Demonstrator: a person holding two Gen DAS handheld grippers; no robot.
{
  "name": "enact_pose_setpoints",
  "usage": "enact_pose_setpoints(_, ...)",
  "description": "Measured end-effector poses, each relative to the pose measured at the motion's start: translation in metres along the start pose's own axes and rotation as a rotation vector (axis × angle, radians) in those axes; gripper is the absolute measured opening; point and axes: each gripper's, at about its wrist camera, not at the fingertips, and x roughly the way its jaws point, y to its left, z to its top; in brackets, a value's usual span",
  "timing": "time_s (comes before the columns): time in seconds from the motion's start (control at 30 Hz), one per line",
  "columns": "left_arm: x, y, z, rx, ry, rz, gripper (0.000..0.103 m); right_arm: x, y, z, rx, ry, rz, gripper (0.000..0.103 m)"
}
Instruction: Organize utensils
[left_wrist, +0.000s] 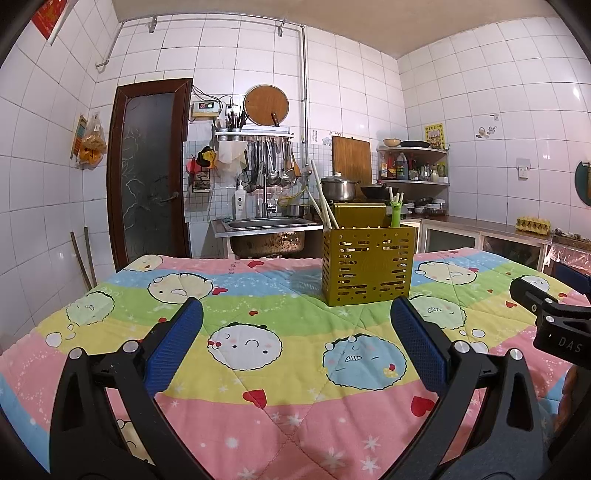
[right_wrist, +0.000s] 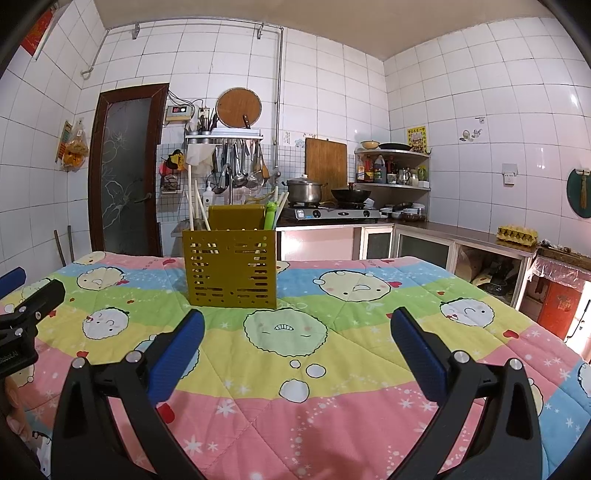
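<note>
Left wrist view: my left gripper (left_wrist: 295, 347) hung above the quilt-covered worktop (left_wrist: 258, 398) with its jaws spread wide and nothing between them. The utensil holder (left_wrist: 367, 266), a perforated olive-yellow box, stood upright on the quilt ahead and slightly right of centre, well apart from my blue pads (left_wrist: 173, 347). Pale chopsticks (left_wrist: 323, 199) leaned out of its left compartment; a green frog-topped utensil (left_wrist: 396, 212) stood in its right one. The right gripper's body showed at the frame's right edge.

Right wrist view: my right gripper (right_wrist: 297, 350) likewise had its jaws fully apart and empty. The holder (right_wrist: 231, 267) stood ahead and to the left, chopsticks (right_wrist: 195, 205) on its left side, green utensil (right_wrist: 269, 216) on its right.

Handling judgement: the chopsticks were probably light, stiff, smooth and liable to roll or pivot; grip mid-shaft, across the pair. The holder looked rigid, light and tippable on soft quilt; grip one wall near the rim
</note>
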Motion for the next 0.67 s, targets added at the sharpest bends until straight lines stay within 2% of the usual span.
enact_pose_setpoints(0.67,-0.0025,-0.0025,0.0012,0.004,-0.005,0.011,0.098,-0.0023,-0.0005,0.0004,0.001,-0.009,-0.010,0.099)
